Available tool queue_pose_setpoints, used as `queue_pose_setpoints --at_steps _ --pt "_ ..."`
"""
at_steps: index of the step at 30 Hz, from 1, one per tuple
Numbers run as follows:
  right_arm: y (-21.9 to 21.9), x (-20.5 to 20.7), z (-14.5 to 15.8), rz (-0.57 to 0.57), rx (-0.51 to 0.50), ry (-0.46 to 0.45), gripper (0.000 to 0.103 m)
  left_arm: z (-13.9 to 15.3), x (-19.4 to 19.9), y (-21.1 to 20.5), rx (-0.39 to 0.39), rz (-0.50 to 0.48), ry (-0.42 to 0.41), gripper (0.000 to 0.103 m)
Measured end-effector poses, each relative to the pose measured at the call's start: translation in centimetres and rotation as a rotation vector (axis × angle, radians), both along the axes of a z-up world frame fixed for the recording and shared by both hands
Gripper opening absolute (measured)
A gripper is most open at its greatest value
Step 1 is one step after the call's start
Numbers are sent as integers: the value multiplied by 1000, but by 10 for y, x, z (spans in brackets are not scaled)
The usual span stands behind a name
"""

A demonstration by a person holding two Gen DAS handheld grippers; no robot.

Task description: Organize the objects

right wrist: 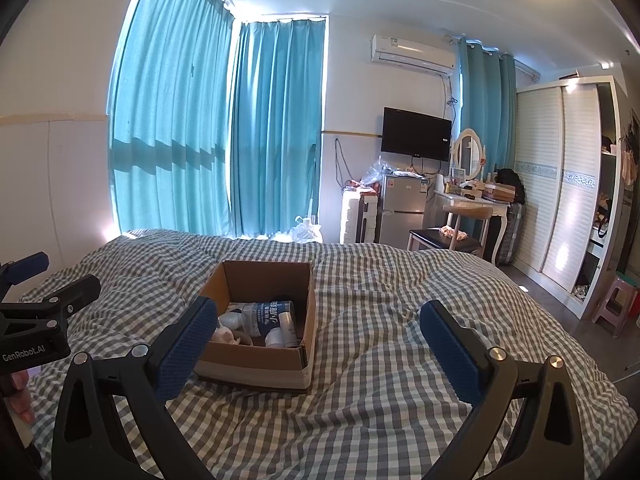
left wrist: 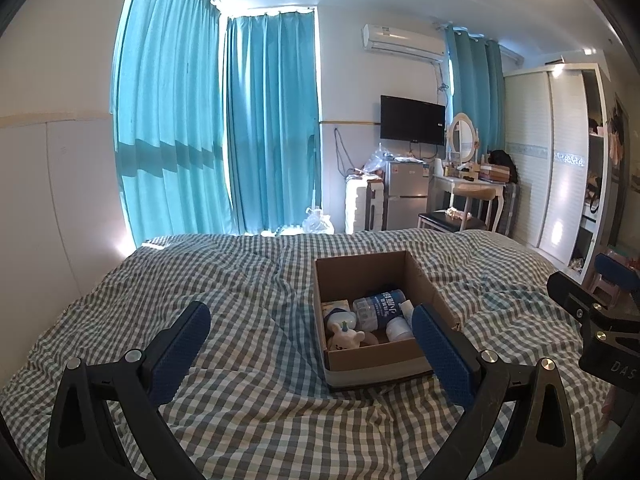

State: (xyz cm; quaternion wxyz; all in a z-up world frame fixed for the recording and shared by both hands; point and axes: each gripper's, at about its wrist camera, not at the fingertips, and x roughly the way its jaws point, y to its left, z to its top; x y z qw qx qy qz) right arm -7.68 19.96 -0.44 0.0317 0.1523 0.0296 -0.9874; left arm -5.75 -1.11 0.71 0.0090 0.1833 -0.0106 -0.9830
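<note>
An open cardboard box (left wrist: 374, 360) sits on a bed covered with a grey-and-white checked quilt (left wrist: 248, 280), and it already holds a blue-labelled plastic bottle (left wrist: 378, 307), a small white plush toy (left wrist: 346, 338) and a few white containers too small to identify. The left gripper (left wrist: 308, 354) and right gripper (right wrist: 316, 354) both hover low over the quilt with their blue-padded jaws spread wide and nothing between them, the box lying between the two tools. No loose item shows on the bed, so the packing step looks finished or nearly so; the next move probably calls for finding any leftover object or gripping the box walls.
</note>
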Motion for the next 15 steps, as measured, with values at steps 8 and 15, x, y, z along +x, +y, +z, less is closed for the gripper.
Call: queue_pose_setpoints --at_steps 8,15 --pt "1 0 0 -1 -1 1 102 -2 -1 2 -7 -20 -13 103" --pt "0 -1 -3 -1 8 -9 102 -3 -1 4 -21 -19 -17 103"
